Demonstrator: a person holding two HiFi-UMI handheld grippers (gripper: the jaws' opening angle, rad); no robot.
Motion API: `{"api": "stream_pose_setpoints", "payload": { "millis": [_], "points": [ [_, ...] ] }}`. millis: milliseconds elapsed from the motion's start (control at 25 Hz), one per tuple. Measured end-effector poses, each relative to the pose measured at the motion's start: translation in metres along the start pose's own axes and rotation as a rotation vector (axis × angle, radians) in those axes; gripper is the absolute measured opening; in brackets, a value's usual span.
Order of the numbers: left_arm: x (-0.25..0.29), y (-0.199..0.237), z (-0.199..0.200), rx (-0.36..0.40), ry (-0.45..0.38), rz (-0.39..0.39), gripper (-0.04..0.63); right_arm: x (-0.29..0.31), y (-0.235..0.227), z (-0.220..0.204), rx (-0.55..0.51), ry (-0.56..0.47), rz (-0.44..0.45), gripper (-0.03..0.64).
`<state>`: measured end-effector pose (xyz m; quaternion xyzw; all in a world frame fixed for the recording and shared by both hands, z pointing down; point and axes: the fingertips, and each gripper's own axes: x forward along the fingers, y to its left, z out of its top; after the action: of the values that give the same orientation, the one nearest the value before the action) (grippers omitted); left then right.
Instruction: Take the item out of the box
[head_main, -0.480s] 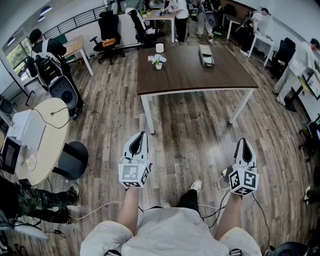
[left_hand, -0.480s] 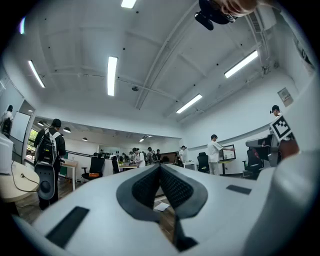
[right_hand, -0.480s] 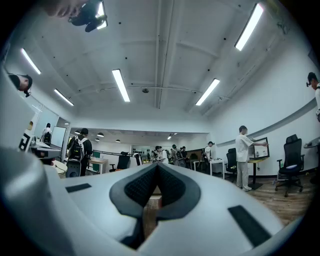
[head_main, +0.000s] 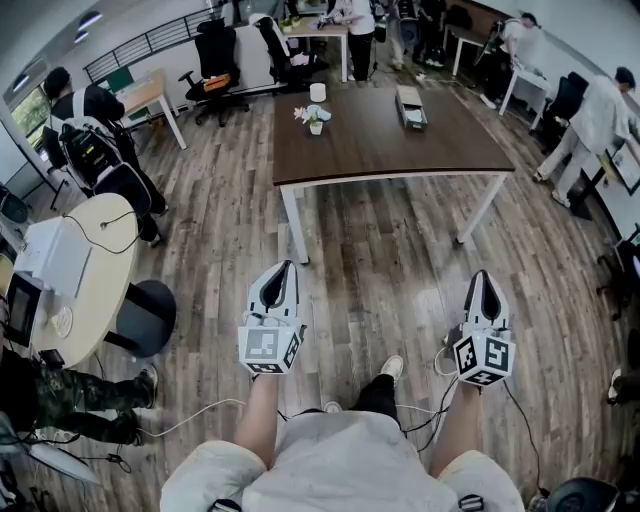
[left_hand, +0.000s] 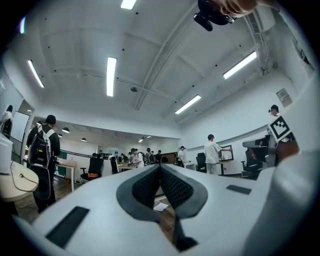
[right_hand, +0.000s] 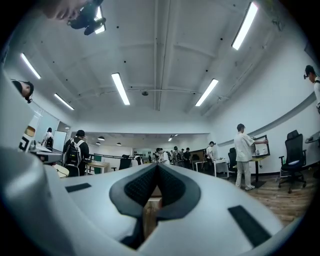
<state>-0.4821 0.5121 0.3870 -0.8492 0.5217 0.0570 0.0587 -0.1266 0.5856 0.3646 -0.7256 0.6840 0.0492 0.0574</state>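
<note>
While the task calls for taking an item out of a box, none of it is done yet: the person stands on the wooden floor (head_main: 200, 260), short of the dark counter (head_main: 440, 150). The left gripper (head_main: 286, 268) and right gripper (head_main: 483, 276) are held in front of the body, each closed pad to pad with nothing between. The box (head_main: 411, 108) lies on the counter, well ahead of both grippers and nearer the right one's line; its contents cannot be made out. Far ahead of the left gripper stand a potted plant (head_main: 316, 122) and a white cup (head_main: 319, 94). Approach, reach, grasp and lift-out all remain. No brand or writing is legible; the marker cubes (head_main: 268, 350) bear only black-and-white patterns.
</note>
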Motion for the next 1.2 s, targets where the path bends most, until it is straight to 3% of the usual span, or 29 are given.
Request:
{"api": "stream_pose_setpoints", "payload": {
  "millis": [280,360,520,920,1200],
  "points": [
    [-0.002,-0.003,-0.001,-0.001,0.009,-0.003,0.003,-0.002,0.001,0.0,0.009,-0.011,-0.001,0.019],
    [-0.002,-0.005,-0.002,-0.001,0.009,-0.003,0.003,-0.001,0.001,0.0,0.03,-0.019,0.017,0.154],
    [0.002,-0.009,-0.008,0.018,0.019,-0.007,0.003,0.005,0.0,-0.006,0.023,-0.014,0.029,0.273],
    [0.04,-0.043,-0.039,0.013,0.071,-0.054,0.003,0.009,-0.033,-0.037,0.044,0.044,-0.012,0.282],
    [0.1,-0.072,-0.073,-0.003,0.119,-0.085,0.003,0.042,-0.077,-0.07,0.061,0.104,-0.04,0.282]
  ]
}}
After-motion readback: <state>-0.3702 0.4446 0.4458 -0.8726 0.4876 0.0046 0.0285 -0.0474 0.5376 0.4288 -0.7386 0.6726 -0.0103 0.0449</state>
